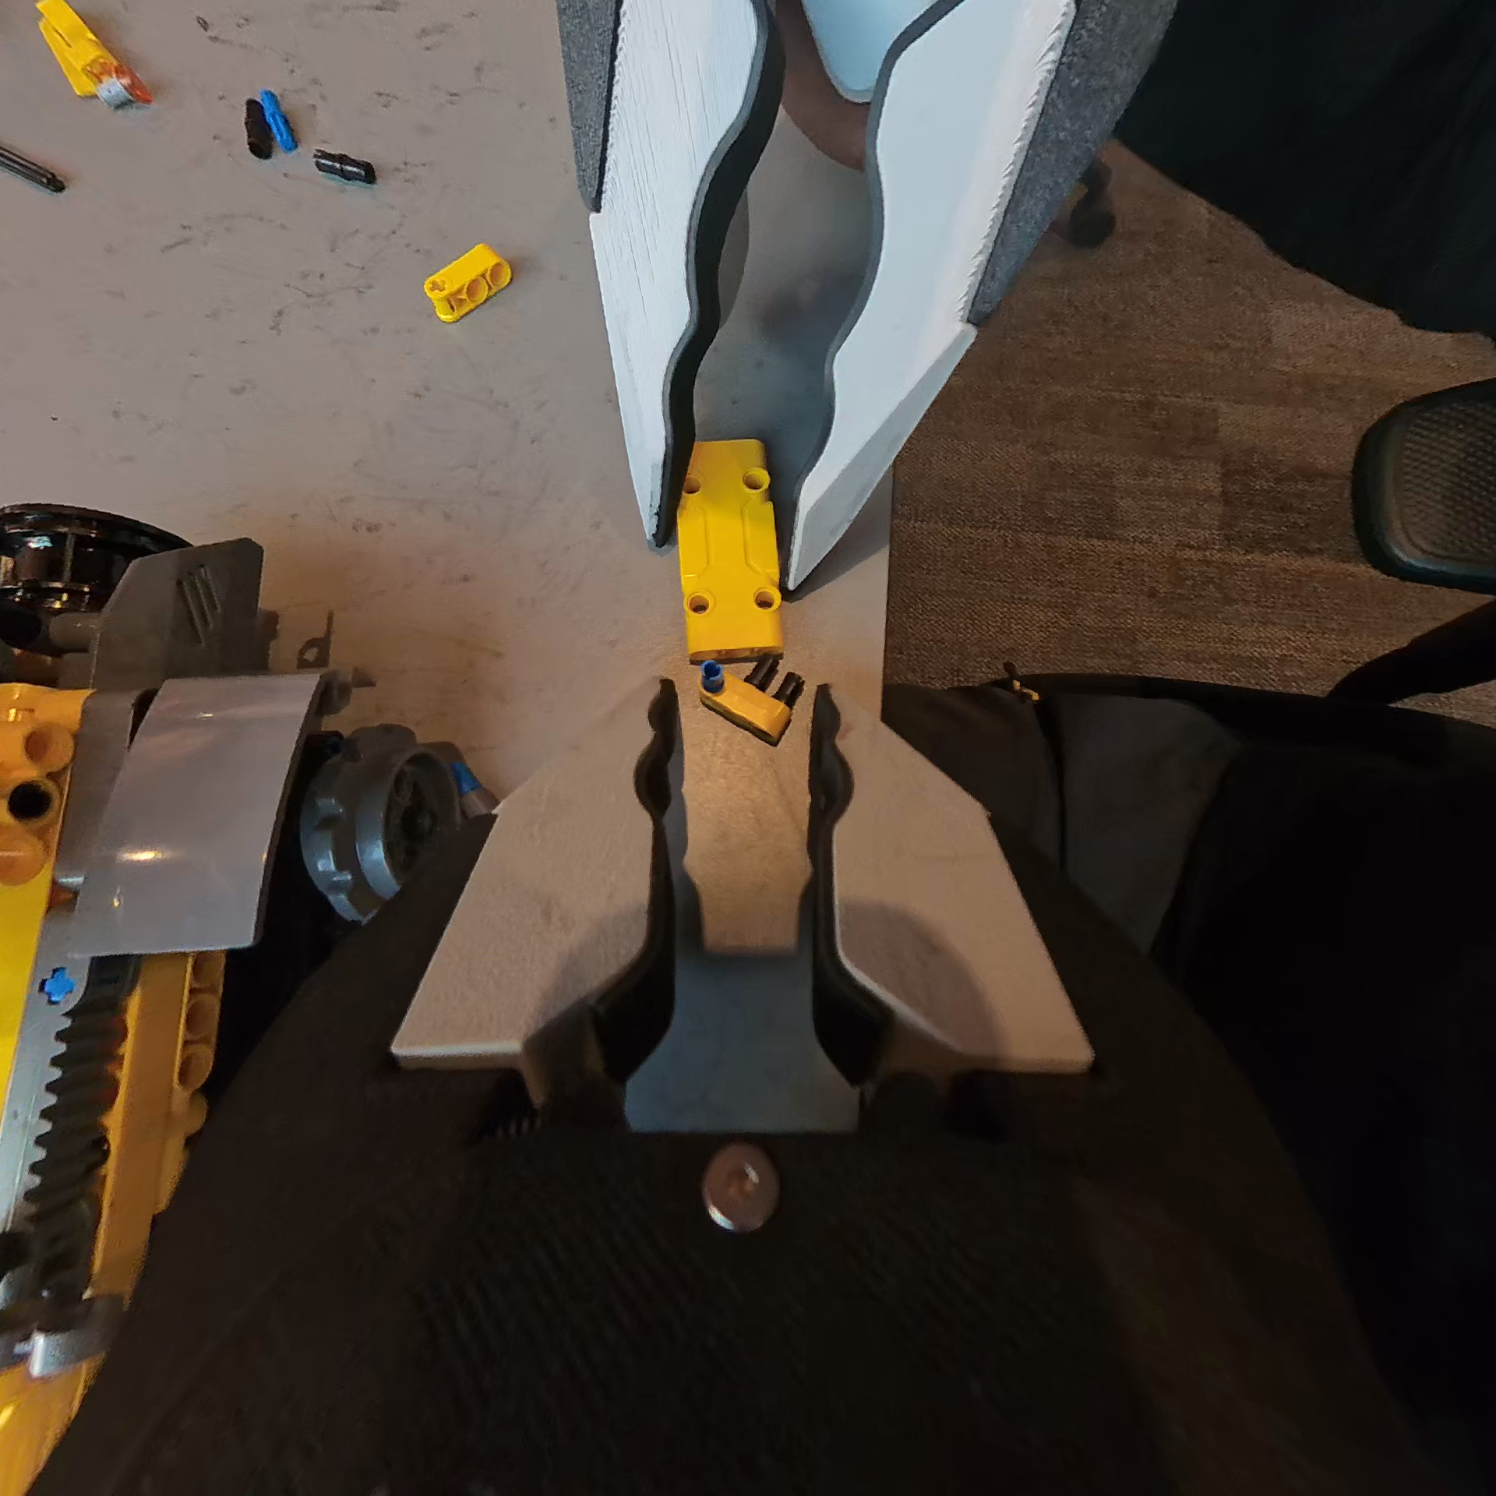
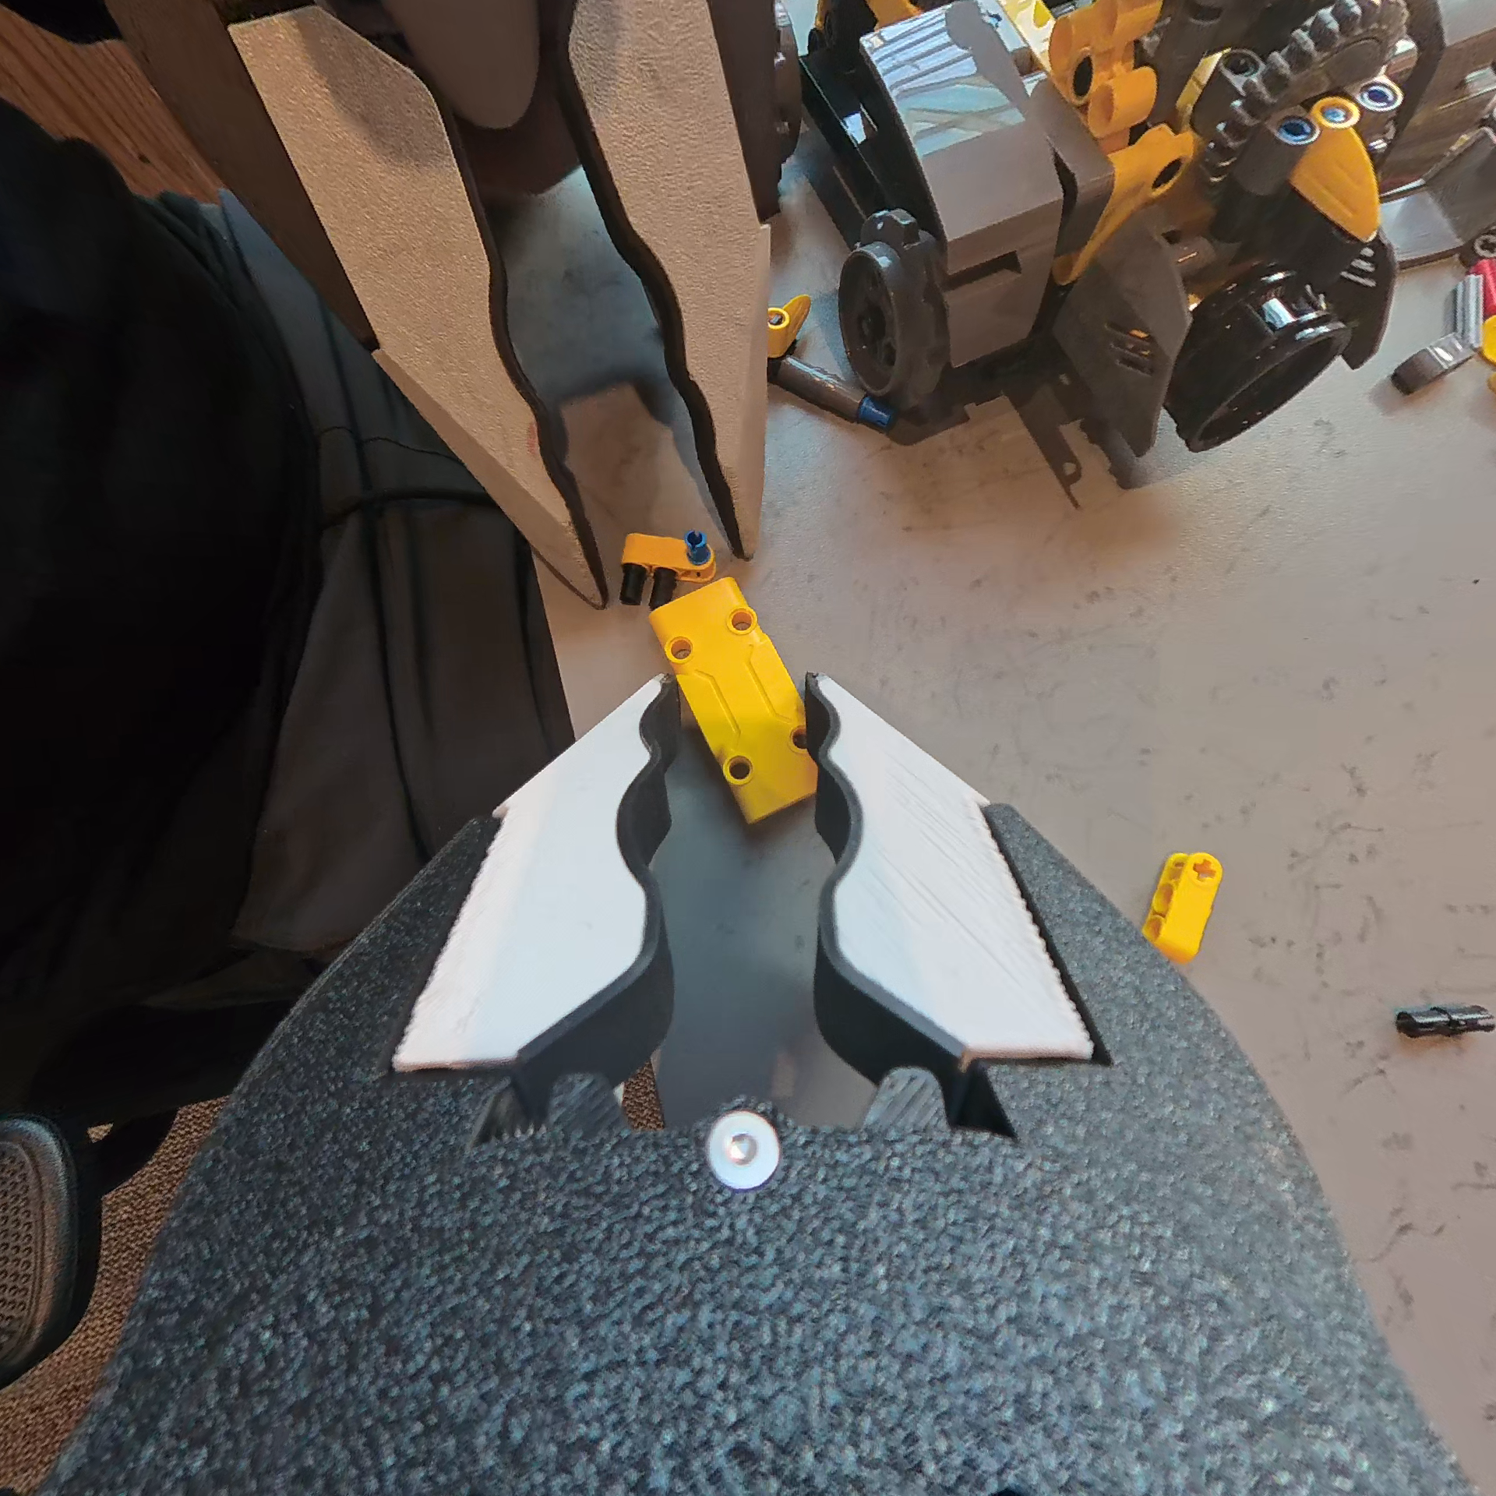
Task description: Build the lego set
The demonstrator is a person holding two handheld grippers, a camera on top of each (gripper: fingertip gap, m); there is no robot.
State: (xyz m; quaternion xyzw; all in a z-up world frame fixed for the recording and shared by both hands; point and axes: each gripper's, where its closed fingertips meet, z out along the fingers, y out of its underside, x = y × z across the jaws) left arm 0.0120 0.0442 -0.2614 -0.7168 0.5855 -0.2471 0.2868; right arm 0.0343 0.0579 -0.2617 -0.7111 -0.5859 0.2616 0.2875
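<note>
Right gripper point(image 2: 741, 688) spread around the stiff, light yellow plate point(image 2: 741, 704); left gripper point(image 1: 741, 696) spread by the small yellow connector point(image 1: 749, 706).

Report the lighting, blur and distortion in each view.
Left wrist view: warm, dim light; the left gripper is shaded and casts soft shadows on the table; the model at the edge is soft and stretched by the wide lens. Right wrist view: brighter, sharp on the yellow panel; the edges bow.
</note>
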